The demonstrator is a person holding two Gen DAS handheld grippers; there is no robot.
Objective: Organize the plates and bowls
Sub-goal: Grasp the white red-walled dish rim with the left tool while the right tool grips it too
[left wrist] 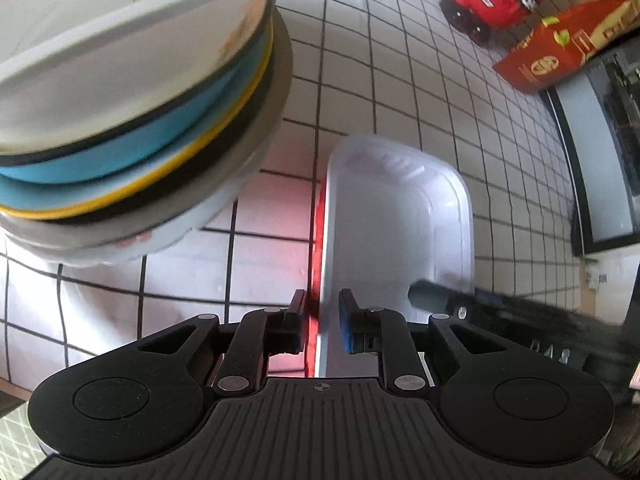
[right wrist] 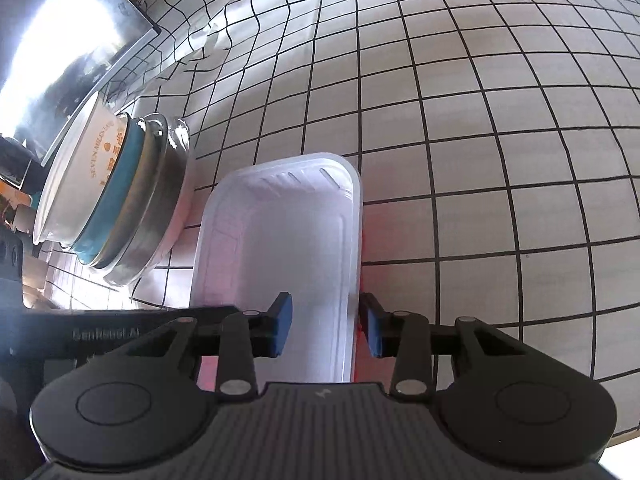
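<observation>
A translucent white rectangular tray (left wrist: 396, 216) with a red underside lies on the checked tablecloth. My left gripper (left wrist: 322, 314) is shut on the tray's left rim. My right gripper (right wrist: 326, 322) straddles the tray's (right wrist: 280, 236) right rim, its jaws apart with a gap on the inner side. A stack of bowls and plates (left wrist: 132, 108), white on top, then blue, yellow, black and grey, stands left of the tray. It also shows in the right wrist view (right wrist: 116, 192), with a steel bowl near the bottom.
A red box (left wrist: 560, 44) and a red bottle pack (left wrist: 496, 0) stand at the far right of the table. A dark appliance (left wrist: 600, 152) borders the right side. A metal tray (right wrist: 60, 48) leans at the left. The tablecloth (right wrist: 480, 140) stretches to the right.
</observation>
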